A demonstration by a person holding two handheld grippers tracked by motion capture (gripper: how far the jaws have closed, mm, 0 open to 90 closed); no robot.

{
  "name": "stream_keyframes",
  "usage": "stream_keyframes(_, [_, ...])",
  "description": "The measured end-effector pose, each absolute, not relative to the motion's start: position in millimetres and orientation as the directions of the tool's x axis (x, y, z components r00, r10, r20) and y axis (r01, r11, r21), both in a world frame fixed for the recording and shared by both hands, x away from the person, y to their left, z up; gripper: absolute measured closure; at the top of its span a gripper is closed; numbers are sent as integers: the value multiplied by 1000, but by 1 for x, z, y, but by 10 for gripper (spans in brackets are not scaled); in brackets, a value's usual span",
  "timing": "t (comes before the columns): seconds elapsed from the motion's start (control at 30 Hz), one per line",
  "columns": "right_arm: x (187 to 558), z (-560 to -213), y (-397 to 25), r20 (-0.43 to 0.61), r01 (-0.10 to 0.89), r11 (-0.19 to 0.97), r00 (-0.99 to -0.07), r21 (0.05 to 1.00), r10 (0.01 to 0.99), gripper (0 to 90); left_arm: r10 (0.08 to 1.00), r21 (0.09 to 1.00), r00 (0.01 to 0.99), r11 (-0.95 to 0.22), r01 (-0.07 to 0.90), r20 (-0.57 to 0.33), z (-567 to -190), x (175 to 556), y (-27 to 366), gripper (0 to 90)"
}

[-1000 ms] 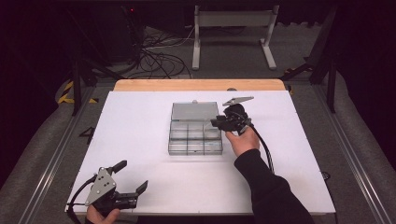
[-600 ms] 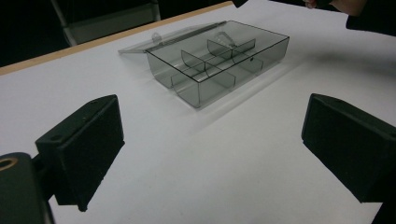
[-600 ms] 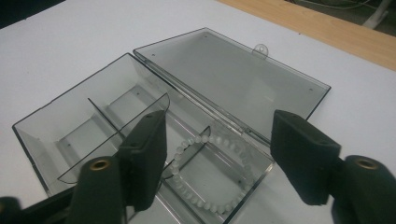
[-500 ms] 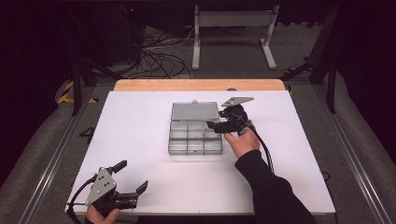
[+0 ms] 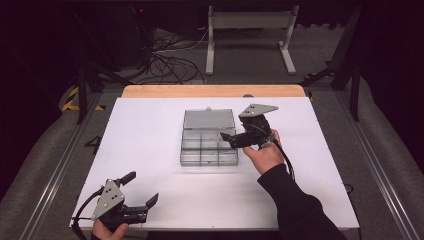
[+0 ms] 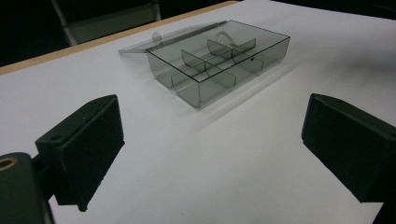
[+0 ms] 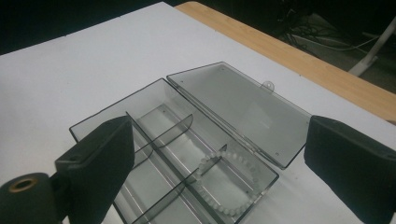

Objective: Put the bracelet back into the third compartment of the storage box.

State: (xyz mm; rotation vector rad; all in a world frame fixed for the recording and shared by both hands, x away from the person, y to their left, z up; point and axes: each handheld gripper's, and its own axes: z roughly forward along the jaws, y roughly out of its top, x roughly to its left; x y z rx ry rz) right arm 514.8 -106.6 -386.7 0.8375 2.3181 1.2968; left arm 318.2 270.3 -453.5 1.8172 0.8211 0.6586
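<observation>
Box [image 5: 209, 145] mid-table [image 5: 150, 135], lid [image 7: 243, 109] open flat behind it. Bracelet [image 7: 224, 186] lies in a compartment. Right gripper [image 5: 235, 140] above box, jaws wide, empty. Left gripper [image 5: 142, 192] near the table's near edge, wide, empty. Likely step: bracelet placed; next, probably close the lid.

The white table top [image 5: 150, 150] has a light wooden strip [image 5: 212, 91] along its far edge. Beyond that strip lies a grey floor [image 5: 250, 60]. A white metal stand [image 5: 248, 30] with two splayed feet stands on the floor behind the table. Left of the stand, black cables [image 5: 172, 55] lie tangled. Yellow-black hazard tape [image 5: 75, 99] marks the floor off the table's far left corner. The surroundings are dark.
</observation>
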Motion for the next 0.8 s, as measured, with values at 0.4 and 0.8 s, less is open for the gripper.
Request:
stream_keyframes(0.4, [507, -381, -107, -24, 305, 405, -773, 862, 634, 79, 781, 932, 620, -278, 235, 76, -453, 318, 271, 62])
stream_keyframes(0.8, [497, -372, -115, -38, 277, 404, -785, 872, 618, 55, 781, 932, 620, -275, 237, 73, -453, 318, 271, 62])
